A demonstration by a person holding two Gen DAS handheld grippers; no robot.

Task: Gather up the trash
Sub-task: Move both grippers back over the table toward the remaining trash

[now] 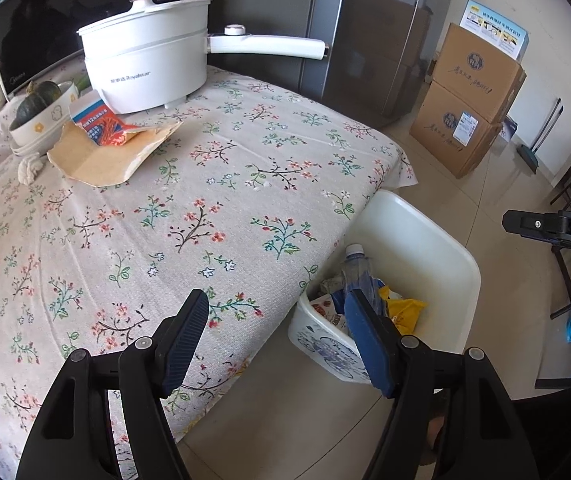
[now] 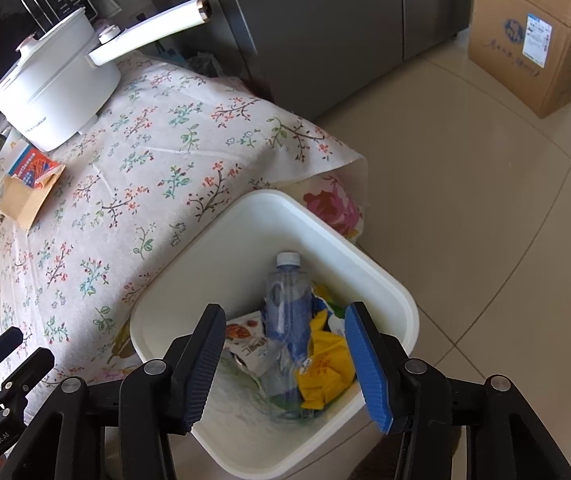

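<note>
A white trash bin (image 2: 365, 264) stands on the floor against the table's corner; it also shows in the left wrist view (image 1: 437, 240). Inside lie a crushed clear water bottle (image 2: 285, 320), a yellow wrapper (image 2: 325, 368) and a white snack packet (image 2: 245, 340). My right gripper (image 2: 285, 364) is open and empty right above the bin. My left gripper (image 1: 275, 340) is open and empty over the table's near corner. A torn orange snack box (image 1: 101, 122) lies on a brown paper bag (image 1: 101, 160) at the far left of the table.
A white electric pot (image 1: 145, 68) with a long handle stands at the back of the floral tablecloth (image 1: 225, 200). A bowl with a green squash (image 1: 39, 110) sits by the microwave (image 1: 45, 24). A fridge (image 1: 365, 32) and stacked cardboard boxes (image 1: 469, 100) stand beyond on the tiled floor.
</note>
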